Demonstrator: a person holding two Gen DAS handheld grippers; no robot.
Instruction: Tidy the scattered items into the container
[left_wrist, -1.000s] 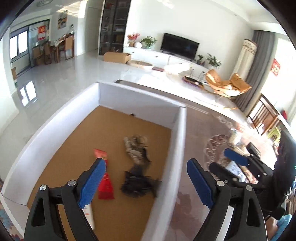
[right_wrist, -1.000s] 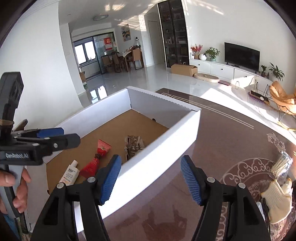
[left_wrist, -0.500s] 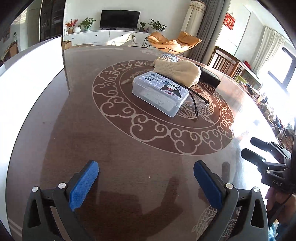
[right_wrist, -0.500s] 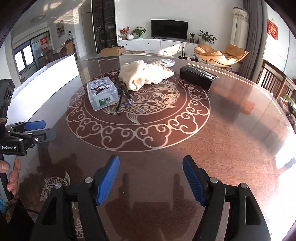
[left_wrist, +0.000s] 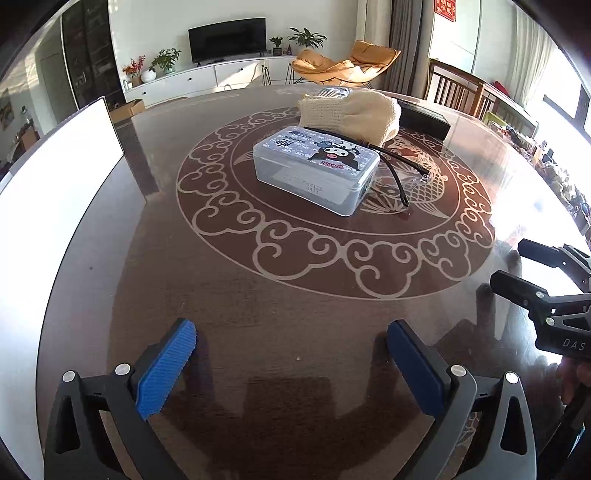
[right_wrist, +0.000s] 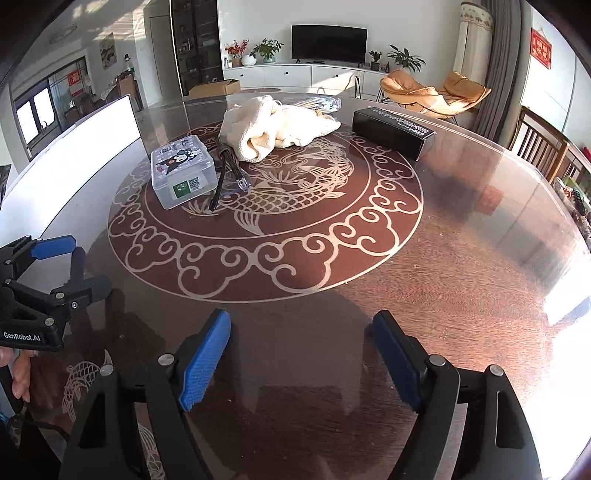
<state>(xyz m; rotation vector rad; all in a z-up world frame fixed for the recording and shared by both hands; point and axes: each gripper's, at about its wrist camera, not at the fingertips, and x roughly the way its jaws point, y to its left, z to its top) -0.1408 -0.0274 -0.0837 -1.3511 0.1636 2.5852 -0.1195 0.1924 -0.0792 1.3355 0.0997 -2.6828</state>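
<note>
The scattered items lie in the middle of the round table (right_wrist: 461, 258), on the carved fish medallion; I go from near to far. Nearest to me, the left gripper (left_wrist: 291, 354) stands spread wide over bare wood with nothing between its blue pads. The right gripper (right_wrist: 301, 354) is also spread and empty, and its jaws have just been opening. I read "GenRobot.AI" on the left tool's side in the right view, and "DAS" on the right tool in the left view. Between the grippers and the items the table is free. Then comes the clear plastic box (right_wrist: 183, 170), with a cartoon sticker on its lid and a green label with a QR code on its side. The glasses (right_wrist: 229, 173) lie just beside it. Behind them is the cream glove (right_wrist: 273, 125), then the black carton (right_wrist: 393, 131) near the far edge; its writing is too small to read. The white container (right_wrist: 74, 162) stands along the left edge.
</note>
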